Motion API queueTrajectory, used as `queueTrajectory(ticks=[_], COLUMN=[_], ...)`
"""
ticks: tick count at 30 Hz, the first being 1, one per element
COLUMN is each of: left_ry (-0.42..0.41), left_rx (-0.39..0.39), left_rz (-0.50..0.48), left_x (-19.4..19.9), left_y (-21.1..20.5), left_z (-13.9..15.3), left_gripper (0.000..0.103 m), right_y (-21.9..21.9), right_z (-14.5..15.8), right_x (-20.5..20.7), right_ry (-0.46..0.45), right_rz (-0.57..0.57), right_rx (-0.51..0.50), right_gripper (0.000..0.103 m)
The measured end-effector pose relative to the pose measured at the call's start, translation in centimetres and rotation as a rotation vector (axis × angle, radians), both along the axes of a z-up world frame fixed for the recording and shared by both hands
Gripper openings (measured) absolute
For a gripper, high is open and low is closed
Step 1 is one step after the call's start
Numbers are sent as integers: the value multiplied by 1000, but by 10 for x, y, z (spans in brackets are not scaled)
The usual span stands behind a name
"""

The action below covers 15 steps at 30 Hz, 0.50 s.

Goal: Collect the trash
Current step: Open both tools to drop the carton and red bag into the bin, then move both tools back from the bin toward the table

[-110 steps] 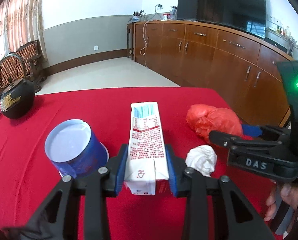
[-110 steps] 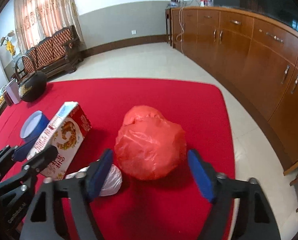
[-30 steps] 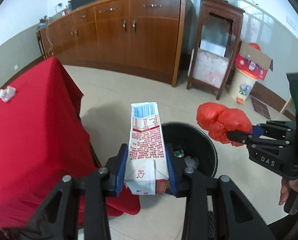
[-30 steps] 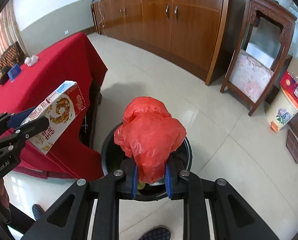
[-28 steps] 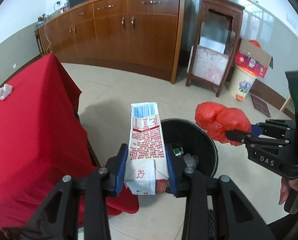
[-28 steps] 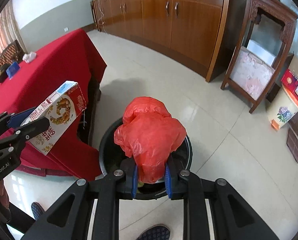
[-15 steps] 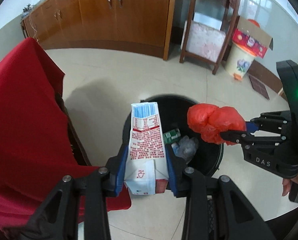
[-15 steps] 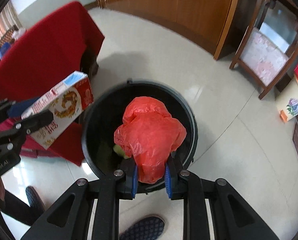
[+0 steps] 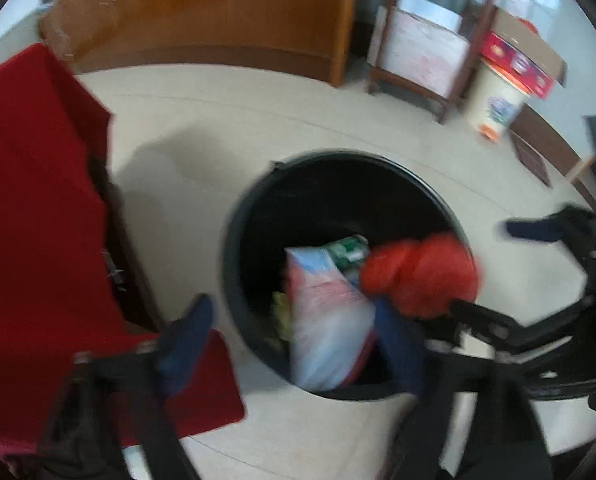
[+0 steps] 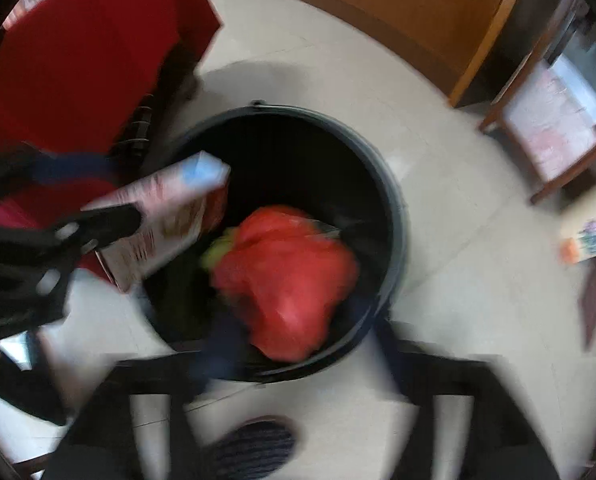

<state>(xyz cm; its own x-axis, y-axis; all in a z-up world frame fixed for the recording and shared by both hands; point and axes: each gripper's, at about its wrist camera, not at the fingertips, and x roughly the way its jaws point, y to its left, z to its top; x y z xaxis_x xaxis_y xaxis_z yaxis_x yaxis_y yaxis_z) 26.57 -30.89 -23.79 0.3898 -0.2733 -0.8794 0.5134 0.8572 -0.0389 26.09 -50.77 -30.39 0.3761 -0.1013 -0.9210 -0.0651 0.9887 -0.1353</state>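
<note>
Both views are blurred by motion. A black round trash bin (image 9: 234, 240) (image 10: 393, 208) stands on the floor below both grippers. My left gripper (image 9: 294, 328) is open over its near rim, and the red-and-white carton (image 9: 325, 320) (image 10: 170, 220) is loose between its fingers, tipping into the bin. My right gripper (image 10: 298, 340) is open too, and the red plastic bag (image 10: 286, 276) (image 9: 421, 276) is dropping into the bin. Green and yellow trash (image 9: 349, 248) lies inside.
The red-clothed table (image 9: 30, 208) (image 10: 90, 48) stands left of the bin. Wooden cabinets (image 9: 202, 12) line the far wall. A wooden stand (image 9: 425, 44), a white pail (image 9: 493, 108) and a cardboard box (image 9: 525, 68) stand at the right. A shoe (image 10: 254, 444) is near the bin.
Both grippers have opened over the bin. The carton and the red bag have left the fingers and are falling in. Both cameras have tilted further down.
</note>
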Motion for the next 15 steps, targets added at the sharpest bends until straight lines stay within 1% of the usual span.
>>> queueTrajectory(ticks=[1, 3, 5, 6, 8, 10, 15], left_ry=[-5, -8, -11, -16, -22, -28, -35], left_rx=[4, 37, 64, 74, 76, 81, 78], left_rz=[13, 24, 33, 39, 34, 32, 25], left_x=[-1, -2, -3, -5, -7, -8, -6], left_y=[4, 8, 11, 12, 13, 13, 14], left_z=[-1, -5, -9, -10, -10, -8, -3], left_gripper=[90, 91, 100, 100, 100, 100, 102], right_y=[-5, -14, -21, -23, -25, -26, -31], right_z=[1, 3, 1, -2, -7, -10, -2], right_x=[0, -1, -1, -2, -2, -3, -4], right_ry=[4, 11, 21, 35, 66, 78, 61], right_rz=[-17, -58, -83, -96, -116, -129, -159], right_rx=[-6, -17, -13, -5, 14, 25, 39], right_gripper=[96, 96, 96, 97, 103, 103, 103])
